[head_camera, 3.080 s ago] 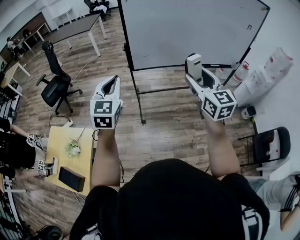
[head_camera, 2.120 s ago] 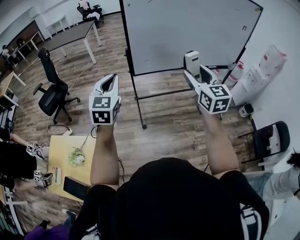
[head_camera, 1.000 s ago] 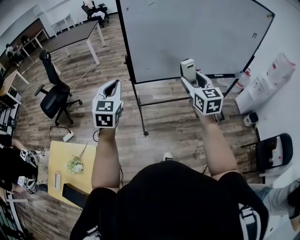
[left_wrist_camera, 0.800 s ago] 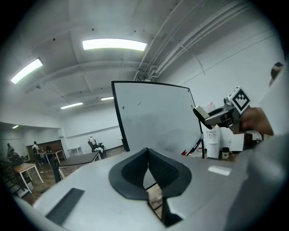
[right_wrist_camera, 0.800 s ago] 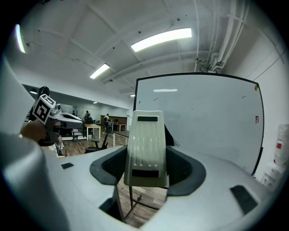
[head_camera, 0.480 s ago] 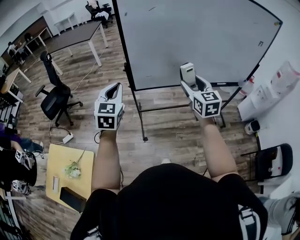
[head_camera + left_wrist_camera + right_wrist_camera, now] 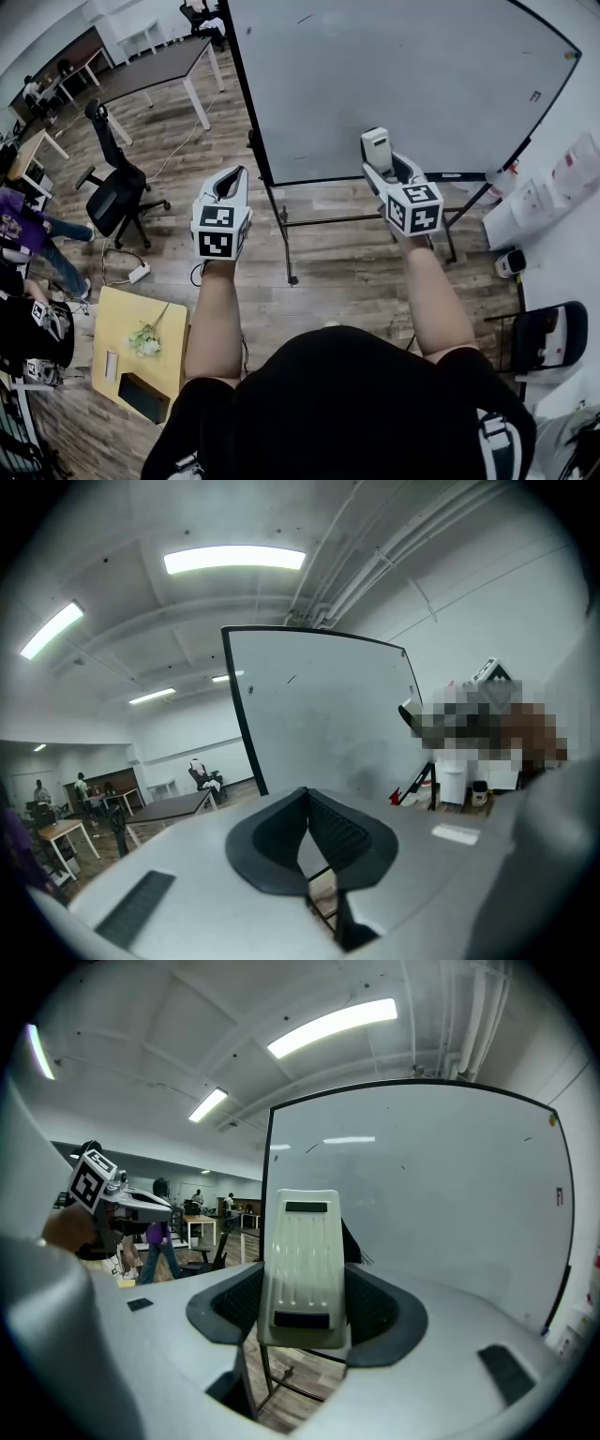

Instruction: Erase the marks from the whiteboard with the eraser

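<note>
— Closer now: the whiteboard (image 7: 394, 84) fills more of the head view than it did three seconds ago. A person in a purple top (image 7: 21, 230) has come in at the far left edge. Both grippers are raised much as before.

— What is on the left side?

— Wooden floor, seen from above. A black office chair (image 7: 117, 187) stands near a long dark table (image 7: 155, 70). Lower down is a small yellow table (image 7: 127, 314) with a sprig of flowers (image 7: 143, 339) lying on it.

— And the left gripper?

— The left gripper (image 7: 226, 176) is held out at the end of a bare forearm, pointing toward the board's left edge. In its own view the two dark jaws meet at their tips, with nothing between them.

— Where is the eraser?

— The eraser (image 7: 377, 150) is a pale block standing upright, clamped between the jaws of the right gripper (image 7: 384, 165). It is raised in front of the lower part of the board. I cannot tell whether it touches the surface.

— Any marks on the board?

— A few small ones: a short dark stroke (image 7: 305, 17) near the top and a small mark (image 7: 536, 96) close to the right edge. The board stands tilted on a black frame.

— Further right?

— White containers (image 7: 553, 183) stand against the wall, and a dark folding chair (image 7: 544, 333) sits below them.
</note>
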A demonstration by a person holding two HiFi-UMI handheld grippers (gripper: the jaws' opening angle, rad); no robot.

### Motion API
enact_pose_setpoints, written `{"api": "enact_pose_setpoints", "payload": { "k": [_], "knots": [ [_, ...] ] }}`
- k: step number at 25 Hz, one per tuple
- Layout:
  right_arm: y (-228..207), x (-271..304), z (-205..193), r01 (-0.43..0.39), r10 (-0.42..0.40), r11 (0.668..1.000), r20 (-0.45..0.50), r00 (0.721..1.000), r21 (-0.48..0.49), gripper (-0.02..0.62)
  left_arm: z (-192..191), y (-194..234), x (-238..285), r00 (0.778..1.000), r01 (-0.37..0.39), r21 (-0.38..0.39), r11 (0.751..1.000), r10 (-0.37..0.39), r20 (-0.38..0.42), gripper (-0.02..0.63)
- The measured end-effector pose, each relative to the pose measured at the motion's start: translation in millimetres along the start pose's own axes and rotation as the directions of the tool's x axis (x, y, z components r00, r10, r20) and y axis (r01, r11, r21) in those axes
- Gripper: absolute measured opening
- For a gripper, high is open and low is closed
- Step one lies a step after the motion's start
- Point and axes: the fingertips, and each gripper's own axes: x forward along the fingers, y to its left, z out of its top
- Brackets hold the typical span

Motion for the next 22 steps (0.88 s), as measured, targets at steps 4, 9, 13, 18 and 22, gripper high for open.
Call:
{"api": "enact_pose_setpoints", "payload": {
  "k": [4, 9, 13, 18, 22],
  "knots": [
    [-10, 11, -1, -0.009, 0.009, 1.000, -0.006, 1.000, 0.000, 0.252, 2, 1, 14, 1.000, -0.004, -0.007, 1.000, 0.004, -0.007, 0.011],
    [-17, 21, -2, -0.014, 0.014, 1.000, -0.019, 1.000, -0.001, 0.252, 5, 1, 27, 1.000, 0.003, -0.012, 1.000, -0.003, -0.006, 0.011],
    [-18, 26, -3, -0.017, 0.017, 1.000, -0.021, 1.000, -0.002, 0.252, 5, 3, 30, 1.000, 0.010, -0.034, 0.999, -0.010, 0.007, 0.011],
    [-22, 29, -5, -0.020, 0.020, 1.000, -0.025, 0.999, -0.001, 0.252, 3, 2, 34, 1.000, 0.002, -0.024, 1.000, -0.002, -0.003, 0.011],
    [-20, 30, -6, -0.031, 0.031, 1.000, -0.029, 0.999, -0.003, 0.252, 3, 1, 35, 1.000, 0.000, -0.018, 1.000, 0.000, 0.000, 0.012]
  ]
}}
